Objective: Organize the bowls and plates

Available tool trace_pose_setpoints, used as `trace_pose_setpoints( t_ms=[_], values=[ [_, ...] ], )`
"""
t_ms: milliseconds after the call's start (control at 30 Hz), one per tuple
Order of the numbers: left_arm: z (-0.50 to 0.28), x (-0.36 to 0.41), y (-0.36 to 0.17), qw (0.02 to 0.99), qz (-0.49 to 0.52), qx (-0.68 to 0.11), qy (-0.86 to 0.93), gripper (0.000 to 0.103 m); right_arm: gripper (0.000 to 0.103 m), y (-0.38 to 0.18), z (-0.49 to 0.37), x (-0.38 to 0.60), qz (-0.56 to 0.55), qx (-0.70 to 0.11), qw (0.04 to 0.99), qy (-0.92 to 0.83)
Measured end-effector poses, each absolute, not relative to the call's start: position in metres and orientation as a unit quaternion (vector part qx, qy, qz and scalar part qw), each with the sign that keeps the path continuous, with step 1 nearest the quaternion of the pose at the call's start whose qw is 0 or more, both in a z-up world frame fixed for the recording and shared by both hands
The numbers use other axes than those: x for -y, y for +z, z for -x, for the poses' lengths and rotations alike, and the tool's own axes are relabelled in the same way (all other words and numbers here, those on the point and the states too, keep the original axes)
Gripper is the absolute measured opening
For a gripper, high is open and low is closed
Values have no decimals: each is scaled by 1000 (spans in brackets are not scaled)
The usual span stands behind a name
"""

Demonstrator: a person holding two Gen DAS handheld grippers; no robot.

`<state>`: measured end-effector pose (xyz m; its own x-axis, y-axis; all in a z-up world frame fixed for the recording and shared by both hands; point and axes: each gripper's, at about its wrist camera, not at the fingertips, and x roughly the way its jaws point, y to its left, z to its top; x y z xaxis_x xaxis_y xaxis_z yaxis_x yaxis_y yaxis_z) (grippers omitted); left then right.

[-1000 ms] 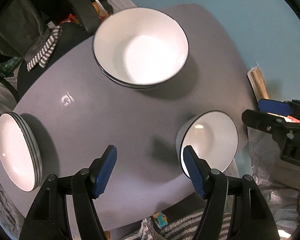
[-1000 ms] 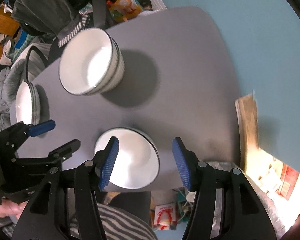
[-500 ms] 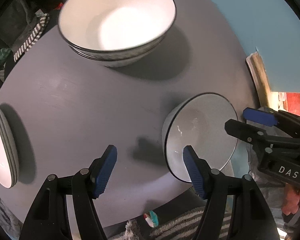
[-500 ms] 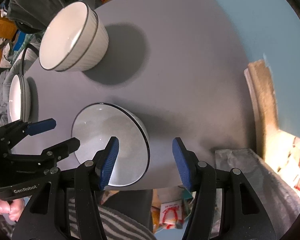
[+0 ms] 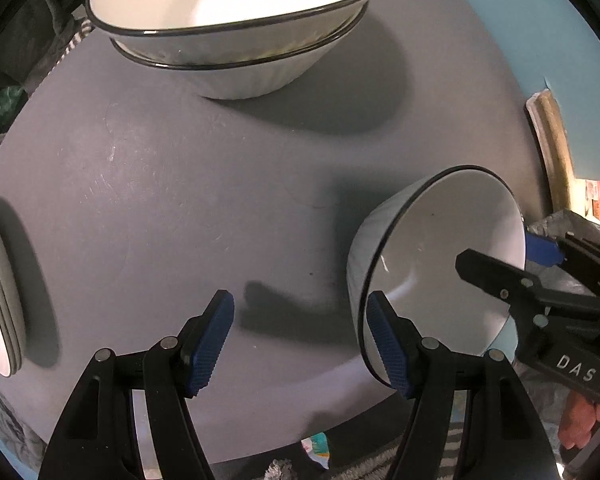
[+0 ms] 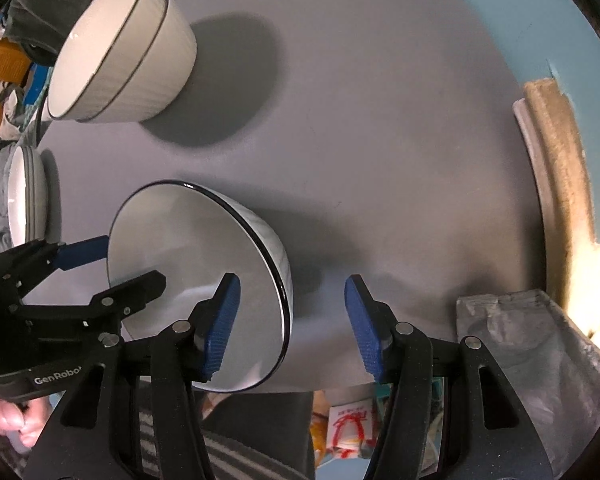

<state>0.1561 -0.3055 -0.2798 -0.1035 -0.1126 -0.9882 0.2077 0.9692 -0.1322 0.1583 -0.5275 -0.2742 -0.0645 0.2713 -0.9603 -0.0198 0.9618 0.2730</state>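
Note:
A single white bowl with a dark rim (image 5: 440, 256) (image 6: 196, 280) sits near the front edge of the grey table (image 5: 180, 184). My left gripper (image 5: 302, 340) (image 6: 128, 266) is open and straddles the bowl's left rim, with one finger inside and one outside. My right gripper (image 6: 292, 320) (image 5: 496, 250) is open across the opposite rim in the same way. No pad presses on the wall. Two stacked bowls (image 5: 236, 20) (image 6: 128, 52) stand at the far side. A stack of plates (image 5: 0, 300) (image 6: 26, 196) rests at the left edge.
A wooden board (image 5: 552, 152) (image 6: 560, 184) leans by the blue floor to the right of the table. A grey plastic bag (image 6: 520, 340) lies at the table's near right. Striped cloth (image 6: 220, 460) is below the front edge. Dark clothing (image 6: 40, 8) is piled beyond the stacked bowls.
Both grippers have come down toward the single bowl, which now looks larger and lies between their fingers. Jaw widths look unchanged. The bowls and plates have not moved.

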Motion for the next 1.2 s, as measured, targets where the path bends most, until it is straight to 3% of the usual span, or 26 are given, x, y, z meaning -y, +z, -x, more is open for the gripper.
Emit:
trace_pose_setpoints(
  t_ms=[100,200,467,633,767,833,933,1200],
  values=[
    [-154,302,-281,671,-35,-731,-117,70,55,-279,-164,521,-86,-724,676,107],
    [-152,302,-282,673,-39,-729,-118,69,46,-281,-162,517,-82,-727,673,107],
    [-145,303,-283,680,-42,-722,-125,58,28,-283,-163,512,-86,-728,673,97],
    [-142,311,-283,680,-39,-718,-140,43,15,-281,-165,508,-86,-732,669,93],
    [-139,314,-280,678,-38,-718,-149,35,13,-277,-166,506,-85,-731,671,89],
    [-137,315,-280,676,-33,-720,-156,23,10,-276,-167,506,-86,-732,670,83],
    [-143,324,-279,675,-42,-718,-164,15,9,-276,-163,505,-99,-733,668,81],
    [-141,328,-273,678,-65,-713,-170,13,7,-268,-168,503,-100,-737,664,76]
  ],
)
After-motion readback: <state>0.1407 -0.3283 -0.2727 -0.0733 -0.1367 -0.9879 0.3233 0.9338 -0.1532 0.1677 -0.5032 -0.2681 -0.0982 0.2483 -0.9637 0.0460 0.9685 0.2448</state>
